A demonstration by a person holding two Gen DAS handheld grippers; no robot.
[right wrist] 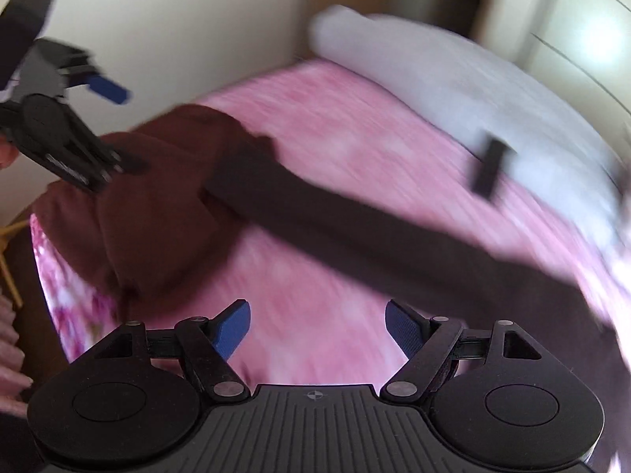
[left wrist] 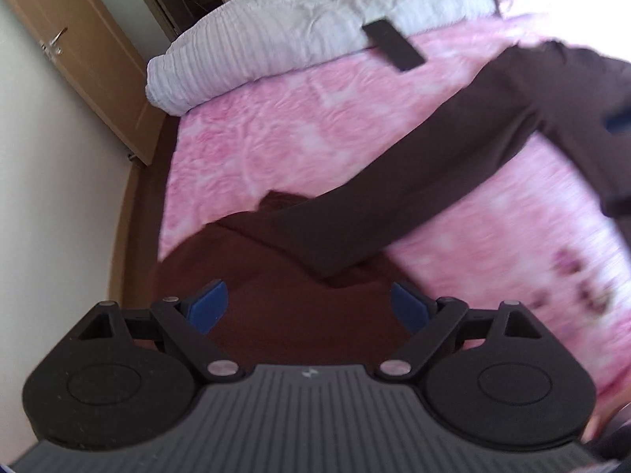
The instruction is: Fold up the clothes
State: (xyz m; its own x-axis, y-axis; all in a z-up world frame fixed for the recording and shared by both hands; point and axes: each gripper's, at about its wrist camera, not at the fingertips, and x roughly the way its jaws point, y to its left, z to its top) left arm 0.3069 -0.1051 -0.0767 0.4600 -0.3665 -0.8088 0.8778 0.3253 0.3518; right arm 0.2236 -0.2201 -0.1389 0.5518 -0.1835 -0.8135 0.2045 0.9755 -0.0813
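Folding this brown garment (left wrist: pixel 394 181) well means first taking hold of it at two clean points, and judging by how it lies, that is the step in hand. It sprawls across the pink bedspread (left wrist: pixel 315 118), a long dark sleeve or leg running diagonally away from a bunched, reddish-brown mass at the bedspread's near edge, on the side away from the white duvet (left wrist: pixel 299 31). A good approach would be to bring each gripper down on a single layer at the bunched end, not on the heap, so the cloth can be drawn flat before any crease is made.

The left gripper (left wrist: pixel 309 305) stands wide open directly over the bunched brown cloth, its blue pads apart with nothing clamped between them; whether they brush the fabric I cannot tell. The right gripper (right wrist: pixel 317 329) is likewise spread wide and holds nothing, poised over bare bedspread just beside the long dark limb. A small flat black object (left wrist: pixel 394 45) lies where the duvet meets the bedspread, well apart from the garment.
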